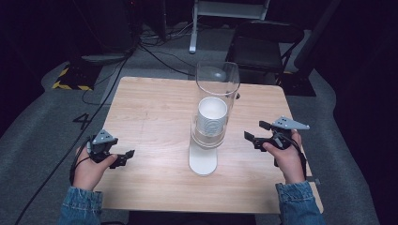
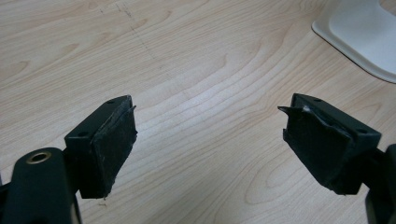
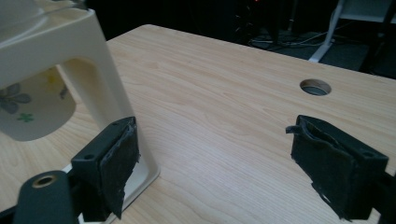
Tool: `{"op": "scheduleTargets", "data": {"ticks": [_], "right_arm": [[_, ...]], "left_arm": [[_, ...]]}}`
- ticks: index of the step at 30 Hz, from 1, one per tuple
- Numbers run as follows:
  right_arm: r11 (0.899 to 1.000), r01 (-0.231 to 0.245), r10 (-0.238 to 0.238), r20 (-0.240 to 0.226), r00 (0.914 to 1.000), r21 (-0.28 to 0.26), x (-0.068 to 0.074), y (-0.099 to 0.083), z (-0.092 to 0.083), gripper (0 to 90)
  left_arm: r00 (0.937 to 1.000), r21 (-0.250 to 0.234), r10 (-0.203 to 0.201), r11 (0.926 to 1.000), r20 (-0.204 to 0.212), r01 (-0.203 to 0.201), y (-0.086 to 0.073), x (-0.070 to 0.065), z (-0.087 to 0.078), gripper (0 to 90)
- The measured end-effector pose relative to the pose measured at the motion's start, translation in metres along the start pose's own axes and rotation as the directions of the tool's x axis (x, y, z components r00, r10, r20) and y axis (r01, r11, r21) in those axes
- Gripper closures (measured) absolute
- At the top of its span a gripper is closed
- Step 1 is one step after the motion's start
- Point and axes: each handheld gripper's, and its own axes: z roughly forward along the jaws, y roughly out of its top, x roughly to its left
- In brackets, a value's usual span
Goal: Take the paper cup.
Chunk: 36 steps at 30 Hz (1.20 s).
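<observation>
A cup dispenser stands at the middle of the wooden table (image 1: 150, 112): a clear tube (image 1: 218, 77) holding a stack of white paper cups (image 1: 211, 117) over a white base (image 1: 203, 161). My left gripper (image 1: 125, 158) rests near the table's left front, open, with bare wood between its pads (image 2: 208, 106); a corner of the white base (image 2: 364, 32) lies ahead of it to the right. My right gripper (image 1: 256, 131) hovers just right of the dispenser, open and empty (image 3: 215, 125). Close by its left pad rises the dispenser's white leg (image 3: 93, 70), with a flower-printed cup (image 3: 32, 109) hanging behind it.
A round cable hole (image 3: 315, 87) is cut in the table behind the dispenser. Beyond the far edge stand a black folding chair (image 1: 263, 42) and a white stand leg (image 1: 192, 28), with cables on the grey floor. Yellow-black tape (image 1: 70, 80) marks the floor at left.
</observation>
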Motion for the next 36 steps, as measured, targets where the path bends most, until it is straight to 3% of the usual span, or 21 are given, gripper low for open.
{"op": "scheduleTargets", "data": {"ticks": [10, 14, 15, 16, 18, 20, 22, 23, 24, 25, 28, 34, 35, 36], "right_arm": [[1.0, 0.022, -0.022, -0.025, 0.9994, 0.013, 0.012, 0.003, 0.004, 16.9], [0.999, 0.033, -0.031, -0.074, 0.9968, 0.031, 0.023, 0.003, 0.012, 16.4], [0.999, 0.028, -0.023, -0.127, 0.9916, 0.033, 0.031, 0.002, 0.019, 16.0], [0.999, 0.028, -0.023, -0.127, 0.9916, 0.033, 0.031, 0.002, 0.019, 16.0], [0.998, 0.042, -0.032, -0.192, 0.981, 0.048, 0.043, 0.001, 0.029, 16.0], [0.997, 0.054, -0.041, -0.204, 0.9782, 0.056, 0.047, 0.0, 0.032, 16.0], [0.994, 0.085, -0.064, -0.244, 0.9676, 0.076, 0.057, -0.002, 0.039, 15.9], [0.994, 0.085, -0.064, -0.244, 0.9676, 0.076, 0.057, -0.002, 0.039, 15.9], [0.991, 0.103, -0.075, -0.273, 0.9591, 0.09, 0.065, -0.004, 0.045, 15.9], [0.991, 0.103, -0.075, -0.273, 0.9591, 0.09, 0.065, -0.004, 0.045, 15.9], [0.988, 0.129, -0.098, -0.303, 0.948, 0.083, 0.077, -0.006, 0.054, 15.9], [0.99, 0.133, -0.112, -0.312, 0.9436, 0.046, 0.09, -0.005, 0.061, 15.8], [0.991, 0.133, -0.117, -0.327, 0.9376, 0.029, 0.095, -0.005, 0.064, 15.9], [0.991, 0.133, -0.117, -0.327, 0.9376, 0.029, 0.095, -0.005, 0.064, 15.9]], "left_arm": [[1.0, 0.0, 0.002, 1.0, 0.007, -0.002, 0.0, -0.001, 0.0, 16.5], [0.9999, 0.004, 0.009, 1.0, 0.005, -0.009, 0.0, -0.001, 0.0, 16.5], [1.0, 0.005, 0.004, 1.0, 0.004, -0.004, 0.0, -0.002, 0.0, 16.5], [1.0, 0.004, 0.003, 1.0, 0.003, -0.003, -0.001, -0.002, 0.0, 16.5], [1.0, 0.009, 0.001, 1.0, 0.007, -0.001, -0.001, -0.002, 0.0, 16.5], [1.0, 0.005, 0.001, 1.0, 0.004, -0.001, -0.001, -0.002, 0.0, 16.5], [0.9999, 0.005, -0.003, 1.0, 0.01, 0.003, -0.002, -0.001, 0.001, 16.5], [0.9999, 0.005, -0.003, 1.0, 0.01, 0.003, -0.002, -0.001, 0.001, 16.5], [0.9999, 0.005, -0.002, 1.0, 0.014, 0.002, -0.003, -0.001, 0.001, 16.5], [0.9999, 0.007, -0.001, 1.0, 0.013, 0.001, -0.003, 0.0, 0.001, 16.5], [0.9999, 0.007, -0.007, 0.9999, 0.012, 0.007, -0.003, -0.001, 0.001, 16.5], [0.9998, 0.015, -0.007, 0.9999, 0.02, 0.007, -0.005, -0.002, 0.002, 16.5], [0.9998, 0.021, -0.006, 0.9998, 0.018, 0.006, -0.006, -0.002, 0.003, 16.5], [0.9998, 0.021, -0.006, 0.9998, 0.018, 0.006, -0.006, -0.002, 0.003, 16.5]]}}
